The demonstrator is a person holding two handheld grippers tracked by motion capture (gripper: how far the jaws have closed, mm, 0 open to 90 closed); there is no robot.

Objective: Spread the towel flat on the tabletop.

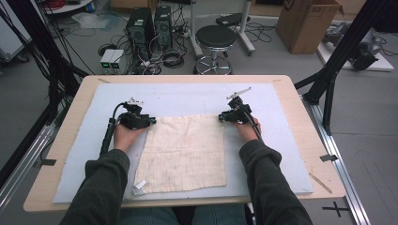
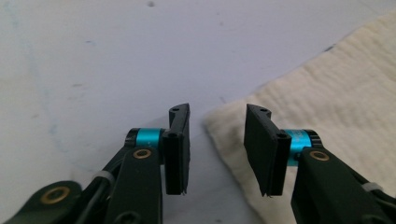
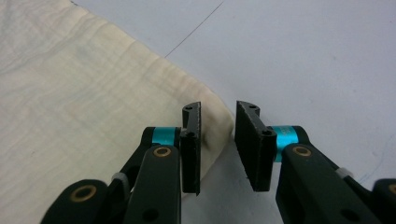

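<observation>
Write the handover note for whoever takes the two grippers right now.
Left gripper: open, jaws straddling the far-left corner of the cream square cloth, not closed on it.
Right gripper: open at the far-right corner, same stance.
The cloth lies flat and unfolded on the pale blue mat, white tag at its near-left corner.
Done: both grippers lined up on the far corners.
Left: probably close on both corners; no fold made yet.

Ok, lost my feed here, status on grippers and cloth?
Left gripper open at the cloth's far left corner. Right gripper open at its far right corner. Cloth flat on the mat, not gripped. Nothing in the way.
</observation>
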